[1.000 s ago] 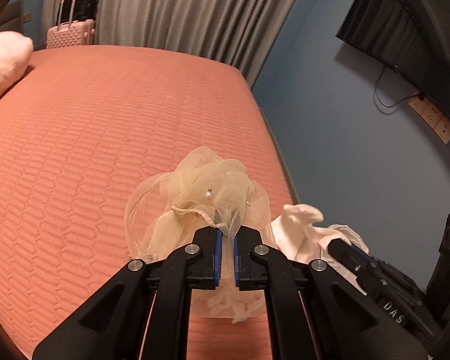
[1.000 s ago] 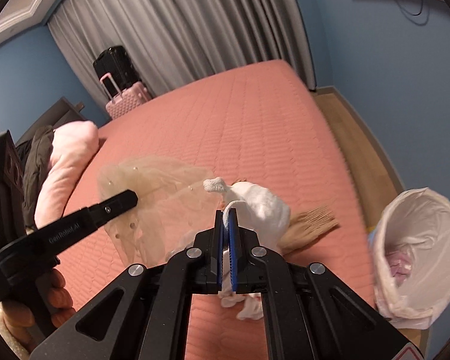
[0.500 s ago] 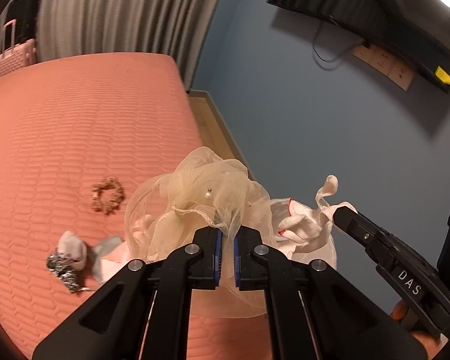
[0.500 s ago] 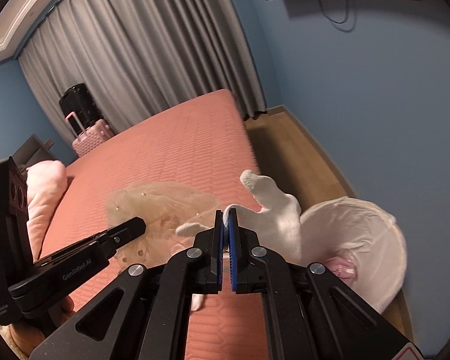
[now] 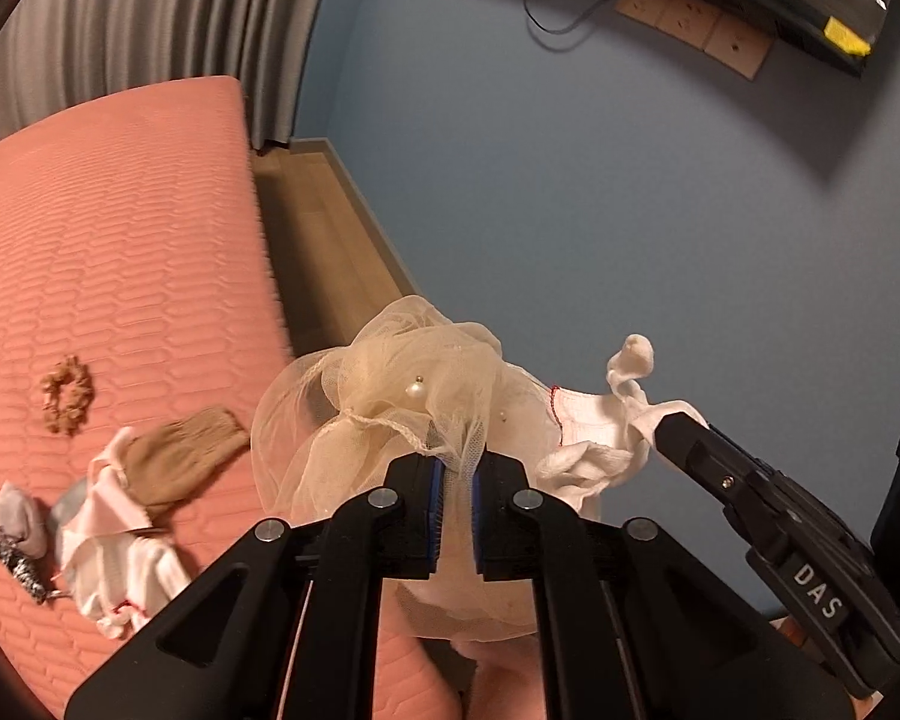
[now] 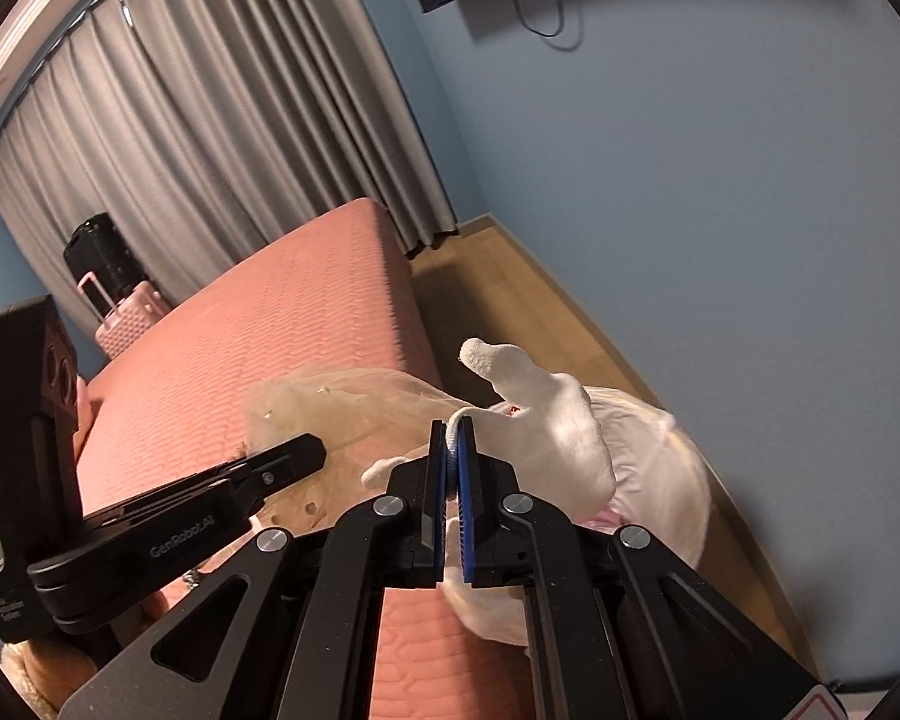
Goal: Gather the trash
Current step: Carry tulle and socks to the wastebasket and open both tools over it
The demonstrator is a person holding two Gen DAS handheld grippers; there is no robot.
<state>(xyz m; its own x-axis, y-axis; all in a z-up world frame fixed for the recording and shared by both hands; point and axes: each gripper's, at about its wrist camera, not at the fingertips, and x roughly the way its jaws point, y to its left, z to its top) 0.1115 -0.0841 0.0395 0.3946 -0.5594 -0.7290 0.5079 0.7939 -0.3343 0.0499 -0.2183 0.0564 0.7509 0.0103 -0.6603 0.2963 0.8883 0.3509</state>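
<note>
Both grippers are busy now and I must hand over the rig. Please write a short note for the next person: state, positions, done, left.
Left gripper: shut on the cream tulle bundle, lifted off the bed.
Right gripper: shut on the white glove, held above the lined trash bin on the floor beside the bed.
Done: both pieces picked up and carried to the bin.
Left: release both into the bin, then collect from the bed the brown scrunchie, tan sock, white cloths and glittery scrap.

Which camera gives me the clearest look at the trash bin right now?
The right wrist view: the white-lined trash bin sits on the floor just beyond the white glove, with its rim partly visible. The left wrist view shows almost none of it, hidden behind the tulle.
</note>
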